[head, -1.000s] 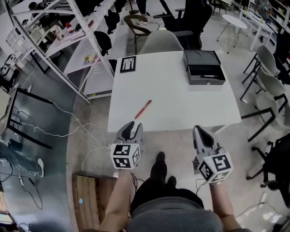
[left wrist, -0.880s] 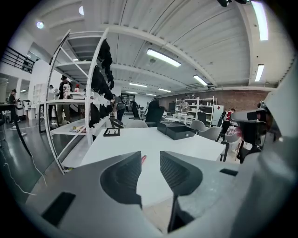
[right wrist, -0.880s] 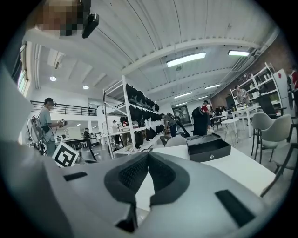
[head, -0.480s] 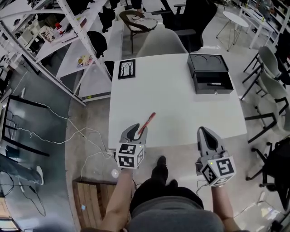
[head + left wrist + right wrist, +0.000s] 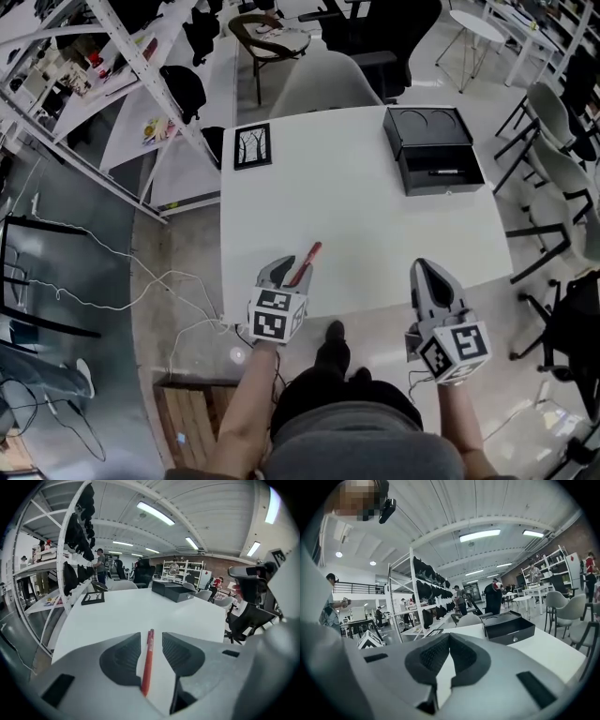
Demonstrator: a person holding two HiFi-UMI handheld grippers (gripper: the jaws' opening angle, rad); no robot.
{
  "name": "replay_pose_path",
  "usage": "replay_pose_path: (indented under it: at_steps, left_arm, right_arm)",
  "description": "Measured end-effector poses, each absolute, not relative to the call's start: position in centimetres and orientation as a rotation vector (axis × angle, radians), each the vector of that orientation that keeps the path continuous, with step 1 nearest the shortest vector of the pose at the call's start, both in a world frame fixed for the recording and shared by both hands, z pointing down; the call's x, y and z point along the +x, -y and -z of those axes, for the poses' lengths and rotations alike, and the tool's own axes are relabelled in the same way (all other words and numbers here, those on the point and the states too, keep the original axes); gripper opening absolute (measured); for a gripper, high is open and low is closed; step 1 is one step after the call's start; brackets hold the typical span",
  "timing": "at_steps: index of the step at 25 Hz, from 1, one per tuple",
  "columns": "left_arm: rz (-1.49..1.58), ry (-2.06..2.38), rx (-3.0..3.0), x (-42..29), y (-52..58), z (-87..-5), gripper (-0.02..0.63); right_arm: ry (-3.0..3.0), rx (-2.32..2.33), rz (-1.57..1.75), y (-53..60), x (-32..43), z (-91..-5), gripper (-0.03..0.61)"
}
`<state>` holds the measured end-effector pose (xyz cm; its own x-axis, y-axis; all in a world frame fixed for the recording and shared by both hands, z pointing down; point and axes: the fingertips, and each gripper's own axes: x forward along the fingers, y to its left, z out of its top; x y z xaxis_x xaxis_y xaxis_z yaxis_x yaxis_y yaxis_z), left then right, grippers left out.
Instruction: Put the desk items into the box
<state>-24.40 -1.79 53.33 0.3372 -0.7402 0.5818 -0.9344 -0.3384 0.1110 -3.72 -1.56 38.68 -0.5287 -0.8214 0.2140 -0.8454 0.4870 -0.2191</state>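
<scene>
A white square table (image 5: pixel 356 216) carries three things, well apart from one another. A red pen (image 5: pixel 307 262) lies slantwise near the front edge, toward the left. A black box (image 5: pixel 431 150) stands open at the far right corner. A black framed picture (image 5: pixel 251 146) of bare trees lies flat at the far left corner.

Jaws together, right tool (image 5: pixel 448 637) faces the black box (image 5: pixel 509 626)
</scene>
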Motion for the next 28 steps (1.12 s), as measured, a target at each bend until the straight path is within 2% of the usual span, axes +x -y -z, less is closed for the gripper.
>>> replay_pose_path:
  at_steps: [20, 24, 28]
  left_arm:
    - [-0.859, 1.25, 2.098, -23.5, 3.1, -58.8, 0.127]
    - [-0.883, 1.256, 2.084, -23.8, 3.2, -58.7, 0.089]
    - [-0.9, 1.272, 2.09, -23.7, 3.2, -58.9, 0.086]
  right_arm:
    - [2.517, 1.614, -0.506, 3.2, -2.7, -39.8, 0.005]
    - [2.513, 1.621, -0.51, 3.5, -2.6, -39.8, 0.005]
    - [2.507, 1.625, -0.522, 3.6, -2.4, -40.0, 0.005]
